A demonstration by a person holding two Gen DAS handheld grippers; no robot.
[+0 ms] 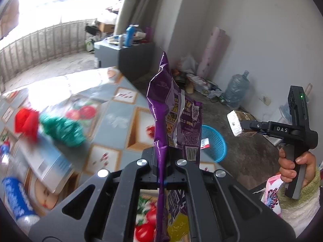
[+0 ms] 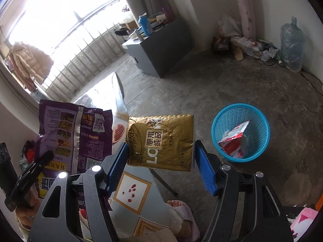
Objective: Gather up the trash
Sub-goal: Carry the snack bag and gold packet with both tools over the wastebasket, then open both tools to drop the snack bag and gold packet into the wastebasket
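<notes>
Through the left wrist camera, we see our left gripper (image 1: 162, 171) pinched tight on a crinkled purple foil snack bag (image 1: 173, 109), which stands upright between the jaws above a table under a fruit-printed plastic cloth (image 1: 121, 117). On that cloth lie a red plastic scrap (image 1: 26, 121), a green crumpled wad (image 1: 62, 129), a white-and-blue box (image 1: 46, 161) and a blue-labelled bottle (image 1: 17, 197), all blurred. Beyond the table edge, a round blue plastic mesh basket (image 1: 215, 141) sits on the bare concrete floor (image 1: 248, 157), partly hidden behind the bag. At right, our right hand (image 1: 296, 169) grips the black handle of the right gripper (image 1: 237, 125), whose jaws hold a pale wrapped pack seen end-on.

Through the right wrist camera, our right gripper (image 2: 161, 161) has its blue-padded fingers (image 2: 206, 171) set wide, squeezing a gold plastic tissue pack (image 2: 161, 141) by its two side edges. The pack hangs over the table's edge, near the blue basket, which stands to its right on the floor and holds a red-and-white wrapper (image 2: 234, 139). At left, the purple bag is held up by the left gripper, just beside the gold pack. Our foot in a pink slipper (image 2: 181, 217) shows below. A dark grey cabinet (image 2: 161, 48) and a clear water jug (image 2: 291, 44) stand far back.
</notes>
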